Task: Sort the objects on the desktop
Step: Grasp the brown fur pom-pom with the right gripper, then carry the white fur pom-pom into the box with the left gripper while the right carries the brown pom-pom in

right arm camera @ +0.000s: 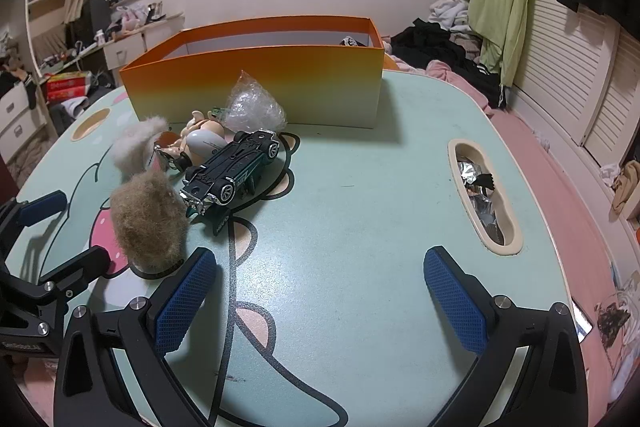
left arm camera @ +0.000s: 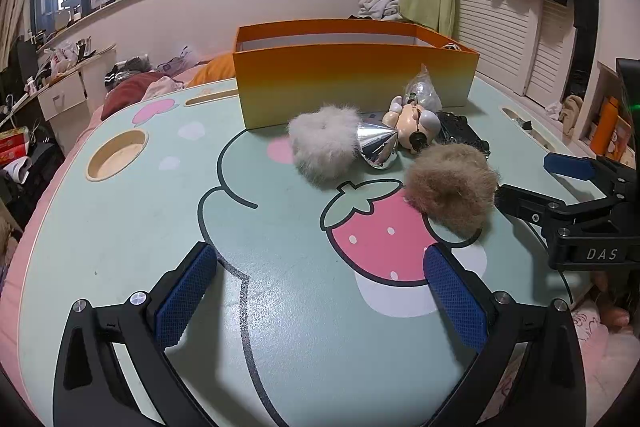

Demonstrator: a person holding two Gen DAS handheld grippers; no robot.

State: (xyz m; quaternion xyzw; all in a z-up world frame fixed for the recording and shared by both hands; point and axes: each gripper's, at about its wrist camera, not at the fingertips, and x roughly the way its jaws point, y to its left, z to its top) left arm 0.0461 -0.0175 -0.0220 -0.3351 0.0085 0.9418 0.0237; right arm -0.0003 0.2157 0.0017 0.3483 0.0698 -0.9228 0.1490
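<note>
I have both grippers hovering low over the counter (left arm camera: 120, 227), a mint-green top printed with a strawberry (left arm camera: 380, 231) and cartoon outlines. My left gripper (left arm camera: 320, 291) has its blue-padded fingers (left arm camera: 184, 303) spread wide with nothing between them, only bare counter. My right gripper (right arm camera: 320, 295) is the same: fingers (right arm camera: 456, 303) spread apart and holding nothing; from the left wrist view I see it coming in from the right edge, one tip just beside the brown fluffy scrunchie (left arm camera: 450, 187). The things to sort lie clustered in front of the orange box (left arm camera: 352, 79), which stands open-topped at the far side of the counter. The white fluffy scrunchie (left arm camera: 324, 143) rests nearest the box's left half, touching a shiny silver cone (left arm camera: 376, 147). Beside the cone lies a small pale doll figure (left arm camera: 412, 123) on its side, and behind that a crinkled clear plastic bag (left arm camera: 424, 91) leans near the box wall. A dark toy car (right arm camera: 232, 171) lies tipped over, its underside and wheels showing, between the doll and the brown scrunchie. On the right side of the counter a slot (right arm camera: 484, 199) holds crumpled foil wrappers. On the left side is a round cup recess (left arm camera: 118, 155).
</note>
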